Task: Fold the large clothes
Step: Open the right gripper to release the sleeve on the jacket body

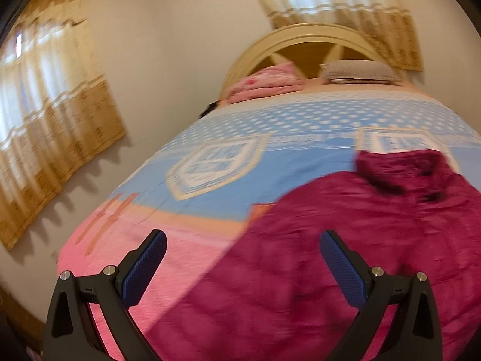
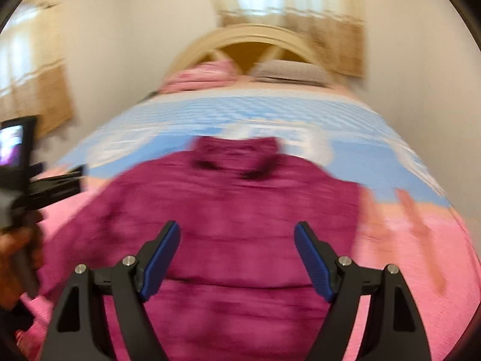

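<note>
A large magenta fleece garment (image 1: 345, 240) lies spread on the bed, collar toward the headboard; it also shows in the right wrist view (image 2: 234, 210). My left gripper (image 1: 243, 240) is open and empty, hovering over the garment's left edge near the foot of the bed. My right gripper (image 2: 237, 231) is open and empty, above the garment's lower middle. The left gripper's body (image 2: 45, 186) shows at the left of the right wrist view, held by a hand. Both views are motion-blurred.
The bed has a blue and pink patterned cover (image 1: 228, 162). A pink pillow (image 1: 267, 84) and a grey pillow (image 1: 360, 72) lie against the arched headboard (image 1: 303, 39). Curtained windows (image 1: 45, 105) hang on the walls left and behind.
</note>
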The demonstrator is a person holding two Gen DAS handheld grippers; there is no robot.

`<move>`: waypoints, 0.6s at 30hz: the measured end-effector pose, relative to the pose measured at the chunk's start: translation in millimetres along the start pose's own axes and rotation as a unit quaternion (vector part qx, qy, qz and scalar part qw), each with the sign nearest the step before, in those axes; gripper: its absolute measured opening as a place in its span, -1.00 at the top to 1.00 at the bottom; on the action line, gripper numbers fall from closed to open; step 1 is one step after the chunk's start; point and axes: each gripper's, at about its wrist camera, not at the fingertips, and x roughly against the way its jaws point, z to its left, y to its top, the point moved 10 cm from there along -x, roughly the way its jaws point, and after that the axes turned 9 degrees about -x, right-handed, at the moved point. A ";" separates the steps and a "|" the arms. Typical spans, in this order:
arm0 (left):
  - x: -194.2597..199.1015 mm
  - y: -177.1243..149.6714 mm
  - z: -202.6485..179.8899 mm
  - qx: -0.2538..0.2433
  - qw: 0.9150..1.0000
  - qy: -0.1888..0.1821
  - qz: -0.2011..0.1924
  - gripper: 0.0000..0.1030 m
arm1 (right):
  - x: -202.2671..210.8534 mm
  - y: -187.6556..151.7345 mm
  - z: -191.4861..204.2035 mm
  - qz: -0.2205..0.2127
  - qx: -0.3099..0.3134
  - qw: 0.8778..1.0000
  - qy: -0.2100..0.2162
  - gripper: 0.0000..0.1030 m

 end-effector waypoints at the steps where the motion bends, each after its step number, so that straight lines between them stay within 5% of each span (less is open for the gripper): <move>1: 1.0 5.0 -19.1 -0.010 1.000 -0.008 -0.001 -0.98 | -5.8 2.7 -30.0 -0.001 -0.025 0.999 -0.030 -0.51; 4: 2.6 14.8 -66.7 -0.042 0.999 -0.009 -0.005 -0.98 | -23.8 7.4 -104.9 0.002 -0.081 0.992 -0.099 -0.51; 8: -20.0 10.0 -97.3 -0.105 0.992 0.068 -0.009 -0.98 | -61.0 6.3 -165.9 0.031 -0.132 0.981 -0.141 -0.51; 13: -69.6 -32.4 -82.8 -0.132 0.983 0.109 0.060 -0.98 | -115.9 -8.5 -153.2 0.084 -0.081 0.985 -0.127 -0.51; 18: -80.2 -47.8 -65.5 -0.122 0.985 0.103 0.070 -0.98 | -129.4 -24.7 -122.2 0.089 0.002 0.987 -0.133 -0.47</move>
